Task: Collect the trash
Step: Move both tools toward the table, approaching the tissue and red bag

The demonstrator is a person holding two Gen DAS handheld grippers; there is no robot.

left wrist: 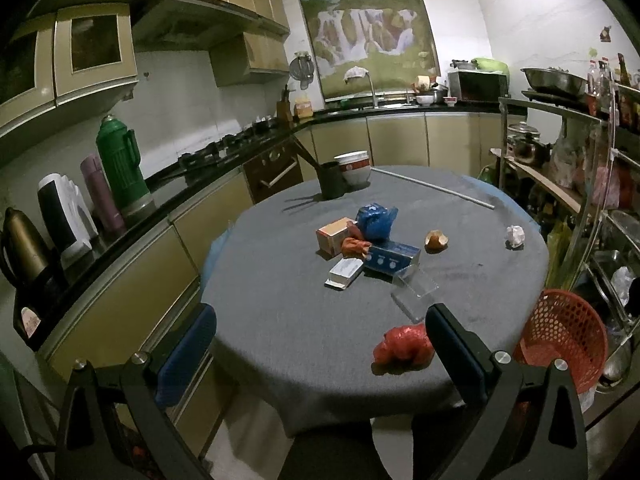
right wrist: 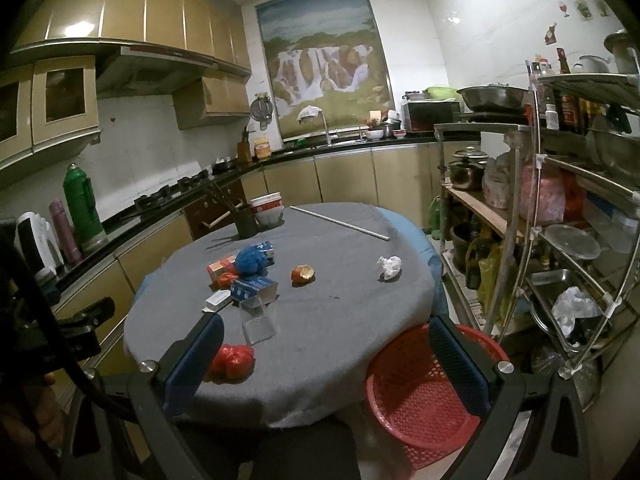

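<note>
Both grippers, left (left wrist: 320, 356) and right (right wrist: 326, 364), hover spread wide and empty over a grey-clothed table (left wrist: 280, 320) with a red bag (left wrist: 404, 346), boxes and a red basket (right wrist: 420, 392) in a dim kitchen.

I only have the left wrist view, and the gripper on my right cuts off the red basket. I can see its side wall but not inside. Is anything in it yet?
Observer: The right wrist view looks down into the red basket. The mesh floor that shows is bare, though one gripper finger hides part of it.
Operator: And the right gripper, which I can't see at all: is it carrying something?
Observer: No. The right gripper is open, with nothing between its fingers.
</note>
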